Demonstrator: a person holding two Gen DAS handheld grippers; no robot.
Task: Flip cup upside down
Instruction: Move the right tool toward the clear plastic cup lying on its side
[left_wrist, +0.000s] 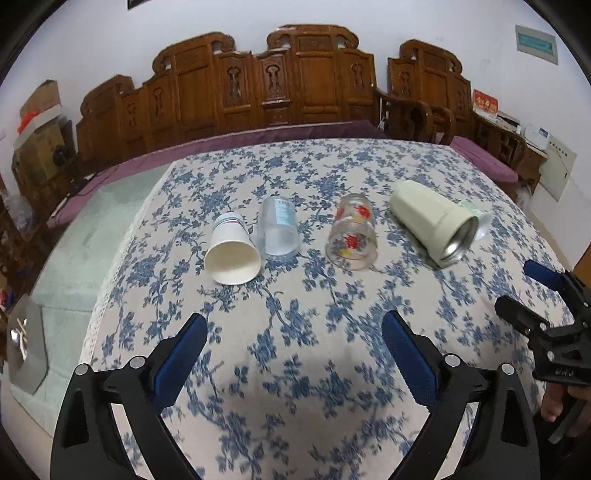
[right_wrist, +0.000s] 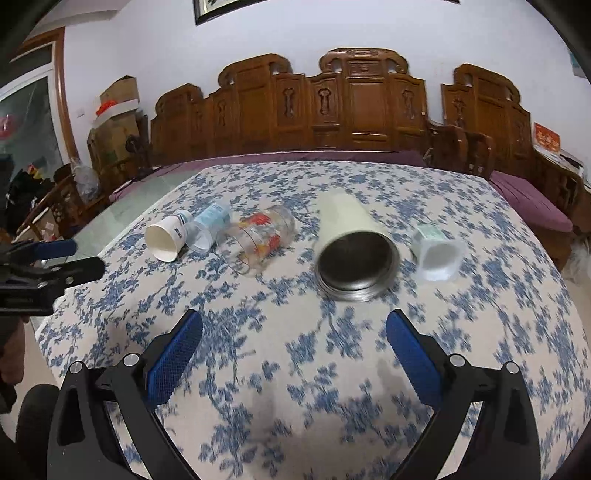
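So far nothing flipped: all five cups, paper cup (left_wrist: 232, 254) to steel-lined tumbler (right_wrist: 356, 247), lie sideways on tablecloth (left_wrist: 295, 314). Left gripper (left_wrist: 293, 332) and right gripper (right_wrist: 293, 332) wide apart, empty.

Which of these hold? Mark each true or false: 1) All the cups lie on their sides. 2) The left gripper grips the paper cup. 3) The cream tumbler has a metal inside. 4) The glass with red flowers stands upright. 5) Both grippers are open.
1) True: the paper cup, clear plastic cup, flowered glass, cream tumbler and small white cup all lie on the tablecloth.
2) False: the left gripper is empty, short of the cups.
3) True: its mouth shows metal.
4) False: it lies on its side.
5) True: the right gripper is also open and empty.
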